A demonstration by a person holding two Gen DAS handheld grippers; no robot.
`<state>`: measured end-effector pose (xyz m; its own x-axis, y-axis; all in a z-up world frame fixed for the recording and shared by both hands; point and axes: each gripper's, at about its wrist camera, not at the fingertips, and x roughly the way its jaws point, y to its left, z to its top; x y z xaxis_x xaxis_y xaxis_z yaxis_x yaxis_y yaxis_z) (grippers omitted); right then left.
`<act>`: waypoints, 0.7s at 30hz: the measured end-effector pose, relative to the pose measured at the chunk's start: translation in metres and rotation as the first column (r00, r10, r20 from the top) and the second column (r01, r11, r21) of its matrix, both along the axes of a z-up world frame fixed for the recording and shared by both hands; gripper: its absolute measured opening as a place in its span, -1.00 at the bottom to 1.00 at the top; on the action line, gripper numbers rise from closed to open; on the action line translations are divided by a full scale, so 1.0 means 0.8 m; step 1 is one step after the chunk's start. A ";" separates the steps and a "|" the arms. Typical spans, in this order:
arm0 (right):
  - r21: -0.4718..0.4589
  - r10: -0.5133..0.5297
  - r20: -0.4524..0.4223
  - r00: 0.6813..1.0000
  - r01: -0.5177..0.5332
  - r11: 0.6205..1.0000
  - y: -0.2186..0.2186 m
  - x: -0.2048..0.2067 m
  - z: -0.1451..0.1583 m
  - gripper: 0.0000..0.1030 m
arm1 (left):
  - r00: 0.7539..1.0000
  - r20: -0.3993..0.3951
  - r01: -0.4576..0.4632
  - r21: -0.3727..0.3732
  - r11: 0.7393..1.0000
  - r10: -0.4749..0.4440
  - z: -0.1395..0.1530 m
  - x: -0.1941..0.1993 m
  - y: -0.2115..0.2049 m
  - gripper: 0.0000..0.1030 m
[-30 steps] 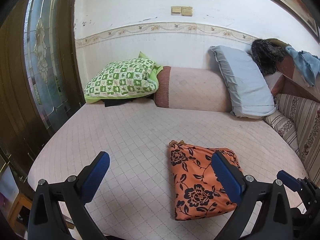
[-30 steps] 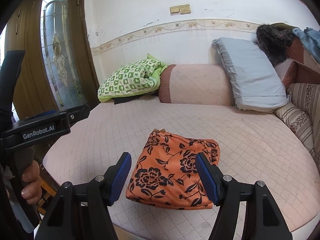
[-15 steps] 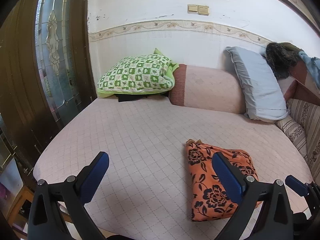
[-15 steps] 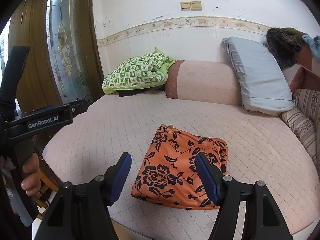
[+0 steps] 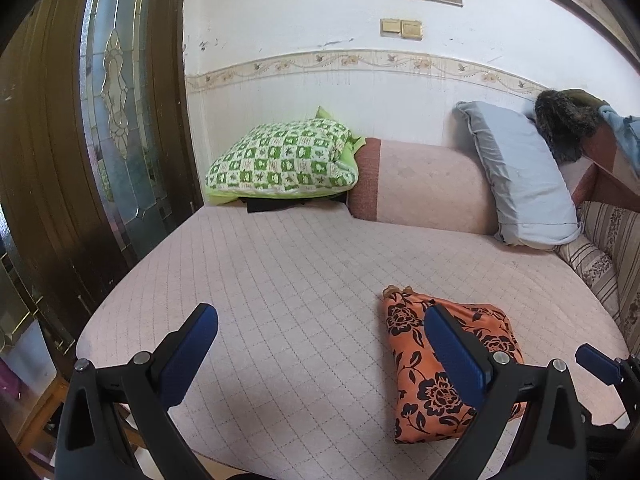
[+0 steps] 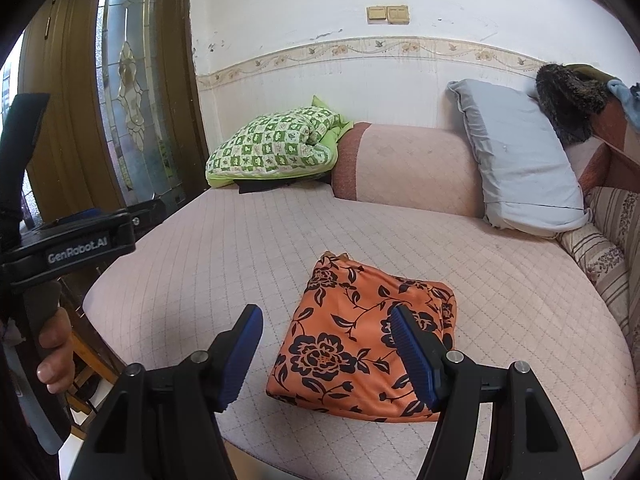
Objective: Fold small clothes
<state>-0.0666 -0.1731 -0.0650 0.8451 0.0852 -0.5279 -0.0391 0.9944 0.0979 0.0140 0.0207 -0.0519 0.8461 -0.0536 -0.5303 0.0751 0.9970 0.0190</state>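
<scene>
An orange garment with black flowers lies folded into a compact rectangle near the front edge of the pink quilted bed. It also shows in the left wrist view, to the right. My right gripper is open and empty, held above the bed's front edge just in front of the garment. My left gripper is open and empty, to the left of the garment, apart from it. The left gripper's body shows at the left in the right wrist view.
A green checked pillow, a pink bolster and a grey pillow line the wall. A striped cushion lies at the right. A wooden door with glass stands left. Dark furry clothing hangs at the far right.
Both grippers have pulled back and lifted away from the folded garment, which now sits lower and farther in both views. The garment itself has not moved. Both stay open.
</scene>
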 end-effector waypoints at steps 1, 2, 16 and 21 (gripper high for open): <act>0.002 -0.004 0.001 1.000 0.004 1.000 -0.001 -0.001 0.000 0.35 | 1.000 -0.002 0.000 -0.001 1.000 -0.001 0.001 -0.001 0.000 0.99; 0.005 -0.007 0.002 1.000 0.007 1.000 -0.002 -0.002 0.001 0.35 | 1.000 -0.006 0.002 -0.005 1.000 -0.002 0.002 -0.002 -0.001 0.99; 0.021 -0.042 0.022 0.999 0.042 0.999 -0.013 -0.013 0.007 0.35 | 1.000 -0.014 -0.008 -0.015 1.000 0.008 0.010 -0.008 -0.004 0.99; 0.034 -0.047 0.016 0.999 0.047 0.998 -0.019 -0.010 0.005 0.35 | 1.000 -0.009 -0.002 0.004 1.000 0.002 0.011 -0.010 -0.011 0.99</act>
